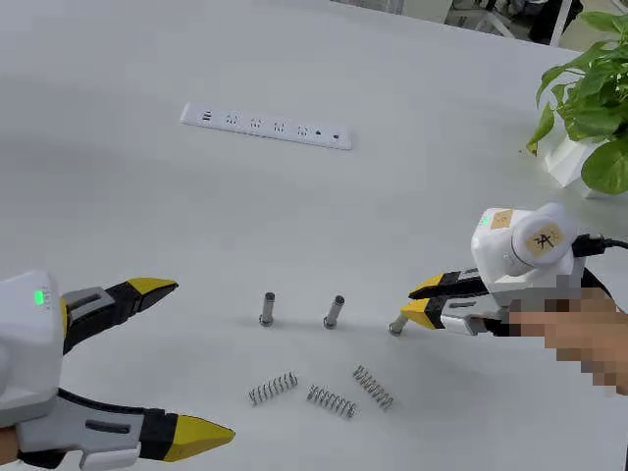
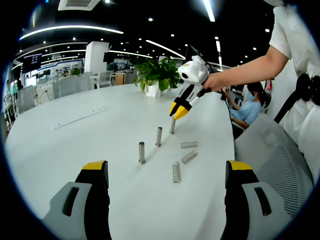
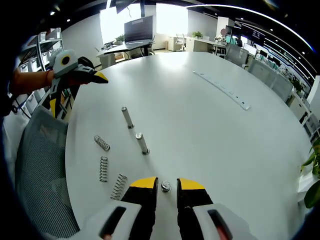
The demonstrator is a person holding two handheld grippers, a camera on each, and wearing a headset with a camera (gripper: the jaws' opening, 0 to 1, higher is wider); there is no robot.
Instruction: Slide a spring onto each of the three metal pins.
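Three metal pins (image 1: 334, 311) stand mid-frame, with three springs (image 1: 331, 400) lying loose just below them, none threaded. The left gripper (image 1: 201, 358), lower left, gapes empty. The right gripper (image 1: 410, 302) brackets the rightmost pin (image 1: 397, 324); I cannot tell whether it pinches. A sideways tug could topple that pin.

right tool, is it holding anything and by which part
The right tool has its jaws either side of the top of the end pin; whether they actually pinch it cannot be told.
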